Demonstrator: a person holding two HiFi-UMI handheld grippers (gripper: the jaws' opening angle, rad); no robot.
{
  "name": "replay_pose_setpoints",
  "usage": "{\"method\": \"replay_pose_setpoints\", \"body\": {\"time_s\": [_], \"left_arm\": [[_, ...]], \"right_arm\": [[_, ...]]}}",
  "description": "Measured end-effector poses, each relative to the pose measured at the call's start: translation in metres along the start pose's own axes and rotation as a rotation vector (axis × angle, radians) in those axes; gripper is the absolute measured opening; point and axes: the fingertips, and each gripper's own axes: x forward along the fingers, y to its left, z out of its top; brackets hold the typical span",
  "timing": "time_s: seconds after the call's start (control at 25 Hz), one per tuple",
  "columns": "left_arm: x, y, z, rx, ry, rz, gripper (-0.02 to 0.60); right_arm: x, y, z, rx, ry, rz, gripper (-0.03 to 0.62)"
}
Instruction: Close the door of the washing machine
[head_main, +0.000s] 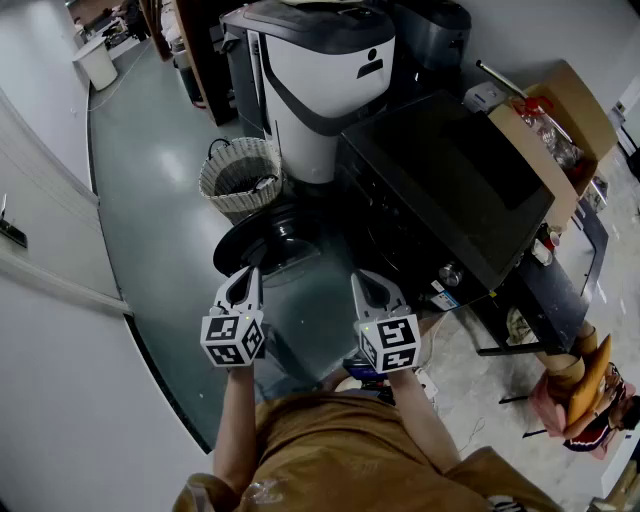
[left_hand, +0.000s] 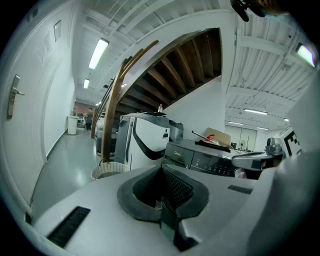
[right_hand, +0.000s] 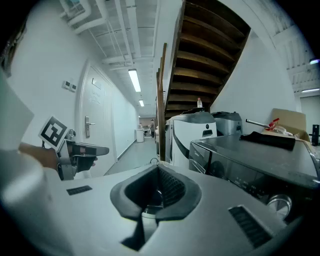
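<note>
**Washer door open, both grippers empty**

Door (head_main: 268, 248): round, dark, glossy. It is swung out from the front of the washer (head_main: 440, 170) and hangs over the floor (head_main: 150, 170), near a wicker basket (head_main: 240, 175). In the head view it sits just beyond both grippers. Neither gripper view shows it.

Handling, as a judgement:
- Stiff ring around a glass bowl, carried on a hinge, so it should swing lightly and need no lifting.
- The glass looks slick, so a pinch would likely slip.
- Better to push on the rim at the free edge, away from the hinge.
- The latch probably needs a firm last press.
- A slam is the risk, so ease it in.

Left gripper (head_main: 244, 286): fingers (left_hand: 172, 187) brought together, nothing between them. It touches nothing and points slightly downward toward the washer.

Right gripper (head_main: 372, 290): fingers (right_hand: 167, 187) also look closed at the tips, with nothing held. It is level with the left and clear of the door.

Closed fingers suit a push, and either gripper is near enough to start.
</note>
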Motion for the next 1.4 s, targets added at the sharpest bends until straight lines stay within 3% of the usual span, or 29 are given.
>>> {"method": "replay_pose_setpoints", "body": {"time_s": [0.48,0.64,0.88,1.4], "left_arm": [[0.010,0.021,-0.013,-0.024,0.029,-0.008,0.026],[0.019,0.038,-0.023,-0.043,0.068,0.016,0.049],[0.039,0.072,-0.046,-0.059,0.152,0.028,0.168],[0.108,0.141,-0.109,0.000,0.366,-0.040,0.202]], "right_arm": [[0.014,0.000,-0.004,-0.003,0.008,-0.027,0.012],[0.025,0.005,-0.007,-0.075,0.025,-0.044,0.012],[0.051,0.012,-0.016,-0.051,0.066,-0.038,0.012],[0.124,0.027,-0.045,-0.036,0.180,-0.071,0.012]]}}
